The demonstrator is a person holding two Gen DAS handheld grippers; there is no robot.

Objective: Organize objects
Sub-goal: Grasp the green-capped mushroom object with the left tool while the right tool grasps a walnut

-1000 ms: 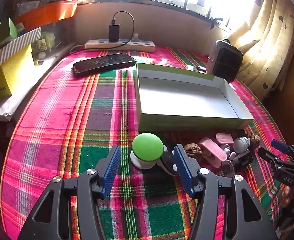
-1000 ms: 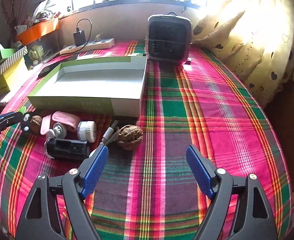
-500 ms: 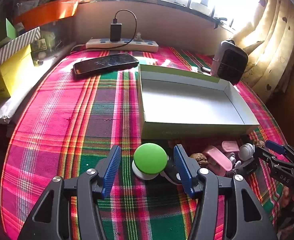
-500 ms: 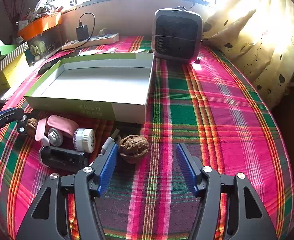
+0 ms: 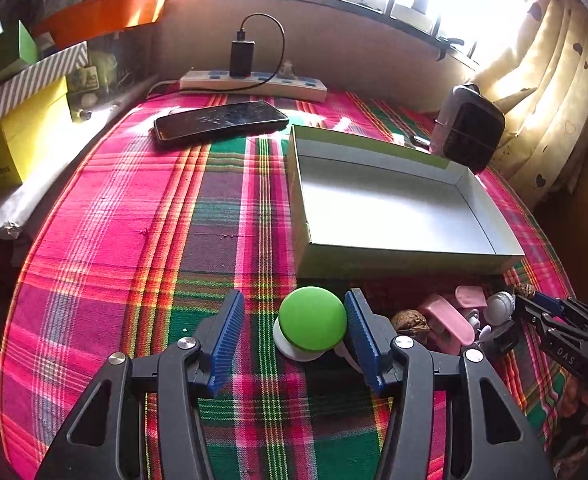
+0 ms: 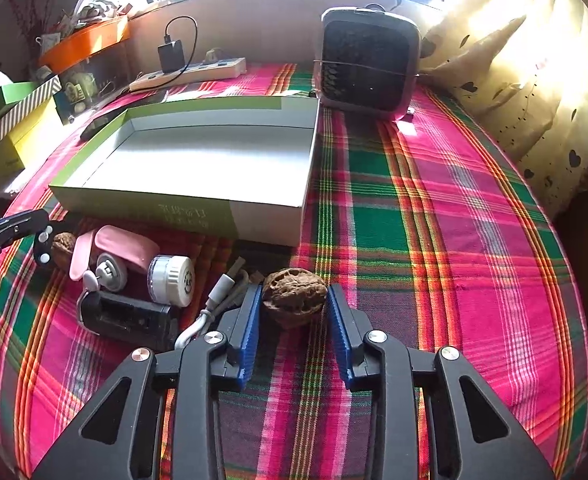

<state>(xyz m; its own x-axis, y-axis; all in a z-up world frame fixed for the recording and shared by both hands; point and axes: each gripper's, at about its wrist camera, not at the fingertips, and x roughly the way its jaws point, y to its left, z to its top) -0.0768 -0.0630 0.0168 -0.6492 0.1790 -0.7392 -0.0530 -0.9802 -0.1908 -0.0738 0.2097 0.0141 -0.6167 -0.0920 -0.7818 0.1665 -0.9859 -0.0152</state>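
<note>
left fingers [image 5: 294,322] closing, green-capped knob [image 5: 312,323] between, only one pad touching | right fingers [image 6: 294,312] pinching walnut [image 6: 294,297] | both bound for empty box [image 6: 198,208]

The worktop [image 6: 433,216] wore a woven plaid cloth, matt and faintly ribbed. On it the tray [image 6: 278,224] looked like thin cardboard, its inside smooth with a dull grey sheen. The walnut [image 6: 294,298] was rough, pitted and dry. The green-capped object [image 5: 311,322] seemed smooth plastic, satin on top over a white base. The phone [image 5: 220,120] had a glossy glass face showing fine cracks. Each claw, the left claw [image 5: 294,340] and the right claw [image 6: 294,330], was matt black plastic with bright metal screw heads and ridged blue pads [image 6: 250,332]. The curtain [image 6: 533,80] was soft, thin fabric.
</note>
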